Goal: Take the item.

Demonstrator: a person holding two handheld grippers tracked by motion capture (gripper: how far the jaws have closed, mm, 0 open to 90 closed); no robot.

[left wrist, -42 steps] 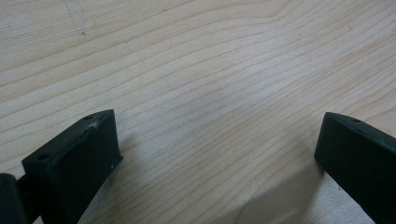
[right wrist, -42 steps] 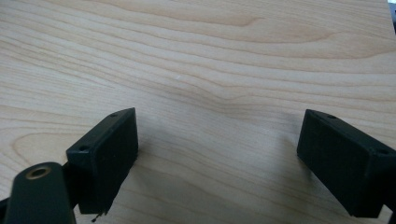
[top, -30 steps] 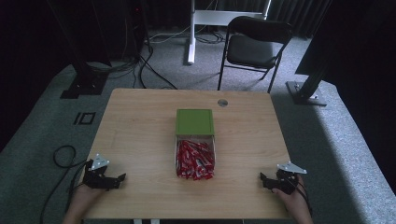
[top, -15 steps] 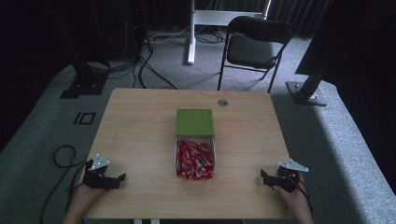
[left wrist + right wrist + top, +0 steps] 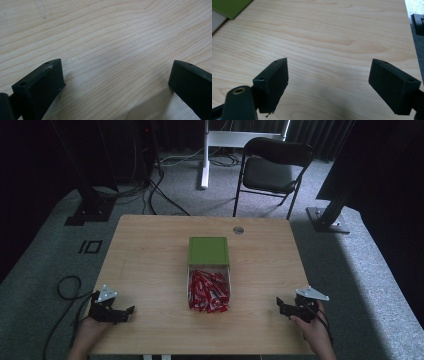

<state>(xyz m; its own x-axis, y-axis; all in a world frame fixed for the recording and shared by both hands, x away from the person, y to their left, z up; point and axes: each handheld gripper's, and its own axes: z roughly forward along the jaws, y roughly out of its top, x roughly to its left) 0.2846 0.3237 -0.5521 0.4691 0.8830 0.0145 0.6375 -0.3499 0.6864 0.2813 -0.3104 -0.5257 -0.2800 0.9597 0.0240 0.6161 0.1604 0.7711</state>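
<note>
A clear box (image 5: 209,289) full of red packets stands in the middle of the wooden table (image 5: 150,255). Its green lid (image 5: 208,250) lies flat just behind it, touching the box's far edge. My left gripper (image 5: 120,312) rests near the table's front left corner, open, with bare wood (image 5: 112,62) between its jaws. My right gripper (image 5: 281,307) sits near the front right corner, also open over bare wood (image 5: 329,62). A corner of the green lid (image 5: 229,7) shows at the top left of the right gripper view.
A small round grommet (image 5: 238,230) sits in the table near its far edge. A black folding chair (image 5: 272,170) stands behind the table on grey carpet. Cables (image 5: 65,287) trail on the floor at the left.
The right gripper has shifted slightly along the front right of the table. The left gripper, box and lid have stayed still.
</note>
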